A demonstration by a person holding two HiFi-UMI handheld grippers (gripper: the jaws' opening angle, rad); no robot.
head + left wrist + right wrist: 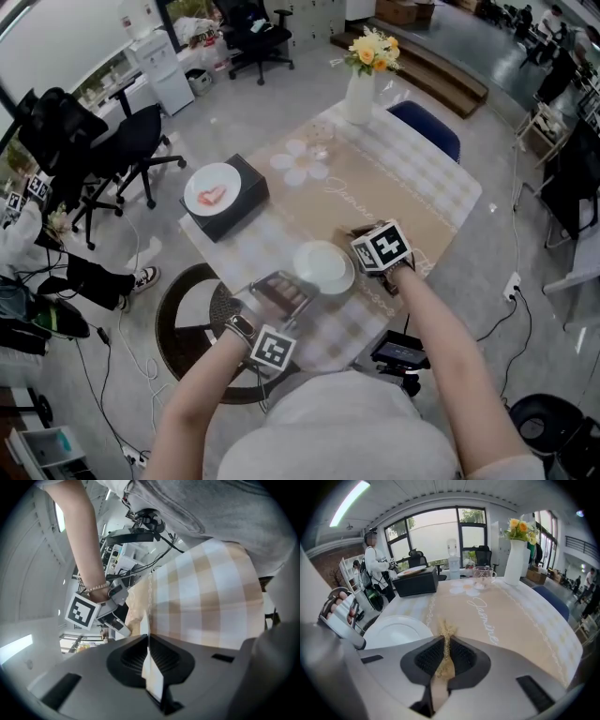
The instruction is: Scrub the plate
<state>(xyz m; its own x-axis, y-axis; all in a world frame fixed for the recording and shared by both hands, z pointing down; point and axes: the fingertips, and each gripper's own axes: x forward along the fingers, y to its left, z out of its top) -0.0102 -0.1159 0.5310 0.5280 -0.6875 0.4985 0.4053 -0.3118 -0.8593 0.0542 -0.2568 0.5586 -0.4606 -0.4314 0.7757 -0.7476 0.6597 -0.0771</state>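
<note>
Clamping the plate (323, 265) by its rim in my left claw (149, 645), I had a tan fibrous scrubber (446, 631) pinched in my right claw (446, 645), just beside it over the counter (511, 616).

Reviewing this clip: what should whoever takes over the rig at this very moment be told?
The left tongs are shut on the rim of the white plate, which lies on the table.
The right tongs are shut on a tan fibre scrubber, held just beside the plate and not touching it.
Done: both things are gripped.
Left: bring the scrubber onto the plate and scrub.
</note>
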